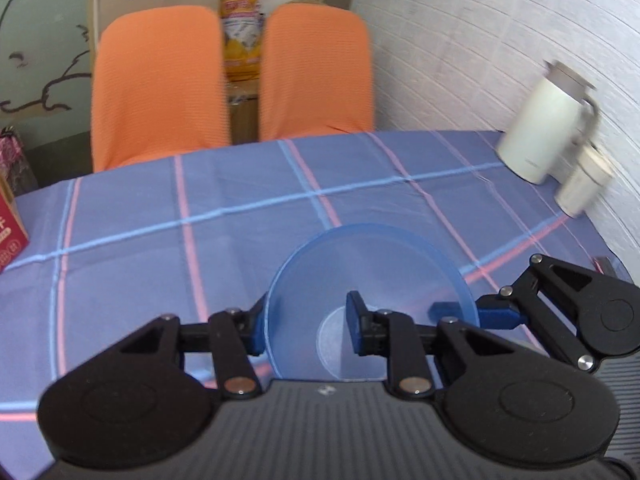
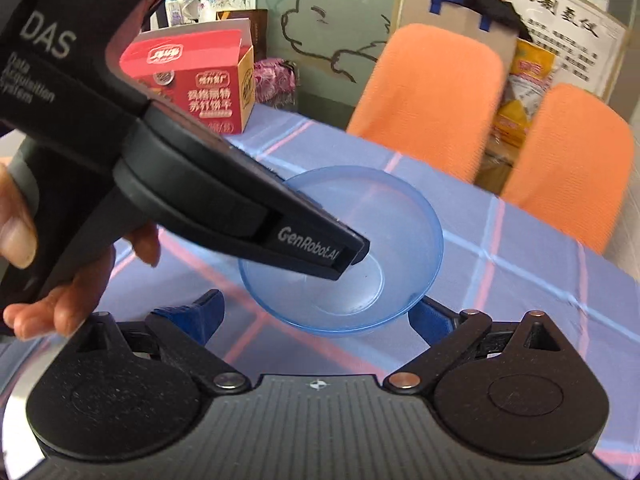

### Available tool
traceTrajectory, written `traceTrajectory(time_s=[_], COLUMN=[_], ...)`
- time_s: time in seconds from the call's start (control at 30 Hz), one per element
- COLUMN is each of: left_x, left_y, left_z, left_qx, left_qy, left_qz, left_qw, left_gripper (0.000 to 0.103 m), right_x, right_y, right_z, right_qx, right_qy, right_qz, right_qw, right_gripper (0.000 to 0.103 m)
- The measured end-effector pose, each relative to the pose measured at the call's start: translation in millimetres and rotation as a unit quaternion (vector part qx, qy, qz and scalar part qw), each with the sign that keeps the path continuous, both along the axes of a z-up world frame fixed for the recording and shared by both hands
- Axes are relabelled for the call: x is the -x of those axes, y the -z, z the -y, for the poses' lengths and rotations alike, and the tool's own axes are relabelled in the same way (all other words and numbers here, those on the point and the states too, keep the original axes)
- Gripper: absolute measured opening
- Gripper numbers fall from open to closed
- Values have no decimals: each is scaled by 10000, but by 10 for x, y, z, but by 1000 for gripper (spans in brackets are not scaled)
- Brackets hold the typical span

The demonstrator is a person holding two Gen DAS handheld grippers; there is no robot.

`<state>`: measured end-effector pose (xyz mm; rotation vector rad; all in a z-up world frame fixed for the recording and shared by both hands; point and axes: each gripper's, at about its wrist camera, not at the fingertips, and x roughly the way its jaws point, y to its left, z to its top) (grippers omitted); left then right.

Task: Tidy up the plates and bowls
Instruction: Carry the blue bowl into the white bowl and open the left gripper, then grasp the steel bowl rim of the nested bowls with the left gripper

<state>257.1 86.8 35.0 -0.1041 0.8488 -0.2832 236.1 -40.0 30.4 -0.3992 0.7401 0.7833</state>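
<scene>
The left gripper (image 1: 308, 330) is pitched steeply downward and is clamped on the near-left rim of a translucent blue bowl (image 1: 372, 280); one blue pad is seen outside the wall and the other inside it, so the wall is pinched between them; in the right wrist view the same gripper (image 2: 352, 256) is seen as a black body slanting down from the upper left into the bowl (image 2: 400, 216), gripped by a person's hand (image 2: 60, 280) whose fingers wrap its handle. The right gripper (image 2: 316, 316) is likewise angled down; its jaws are spread wide, with a blue pad at each side of the bowl's near edge; whether either pad touches the bowl cannot be told. In the left wrist view the right gripper (image 1: 476, 312) is found at the bowl's right edge, its blue finger (image 1: 496, 314) lying against or just beside the rim. The bowl is tilted toward the left gripper and is carried above the bench (image 1: 160, 240), which is covered by a blue cloth with pink and pale blue lines. Beyond the grippers, two orange chairs (image 1: 160, 80) are drawn up to the far edge; far right of the left gripper a white jug (image 1: 540, 128) and a small white cup (image 1: 584, 184) are set by the brick wall; left of the grippers a red carton (image 2: 192, 80) is placed on the bench.
</scene>
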Motion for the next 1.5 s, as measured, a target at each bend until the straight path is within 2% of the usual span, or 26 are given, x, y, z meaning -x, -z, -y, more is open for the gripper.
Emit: traceTrajectory(time_s=[0.17,0.3,0.4,0.53,0.6,0.63,0.67,0.7,0.8,0.87,0.97,1.07,1.27,1.37,1.5], left_x=[322,507,592,611,594,600,601,605,643,680,762,859,1072,1175,1329], left_y=[-82,6,134,241,280,287,284,272,213,165,93,50,69,119,134], left_z=[650,1057,1265,1341,1348,1336,1319,1286,1214,1139,1013,915,763,729,748], left_qx=[10,-57,-153,-216,-329,-343,-358,-341,-440,-424,-268,-182,48,157,-28], left_qy=[432,727,859,849,765,745,678,618,565,489,394,224,-306,-638,-1180], left_qz=[81,-33,-164,-296,-311,-299,-290,-254,-85,4,146,307,454,509,832], left_qw=[9990,9973,9961,9957,9960,9962,9966,9972,9974,9979,9988,9991,9985,9965,9895], left_gripper=[24,25,25,27,32,49,79,87,88,93,94,100,102,102,102], right_x=[383,640,756,849,817,796,802,817,850,891,958,996,1072,1122,1212], right_y=[-133,-110,-13,129,183,200,214,223,238,261,307,335,348,364,421], right_z=[493,810,988,1146,1179,1207,1218,1239,1341,1447,1627,1775,1899,1935,1948], right_qx=[312,432,415,313,229,194,183,195,249,182,-5,-216,-794,-1156,-1473], right_qy=[225,499,643,733,731,730,737,749,813,880,1052,1248,1584,1864,2446], right_qz=[21,32,-112,-266,-323,-336,-321,-278,-166,-179,-234,-253,-219,-100,249], right_qw=[9993,9978,9970,9965,9965,9966,9966,9966,9962,9958,9942,9916,9839,9756,9580], right_gripper=[86,87,87,87,87,87,87,87,87,87,87,87,87,87,87])
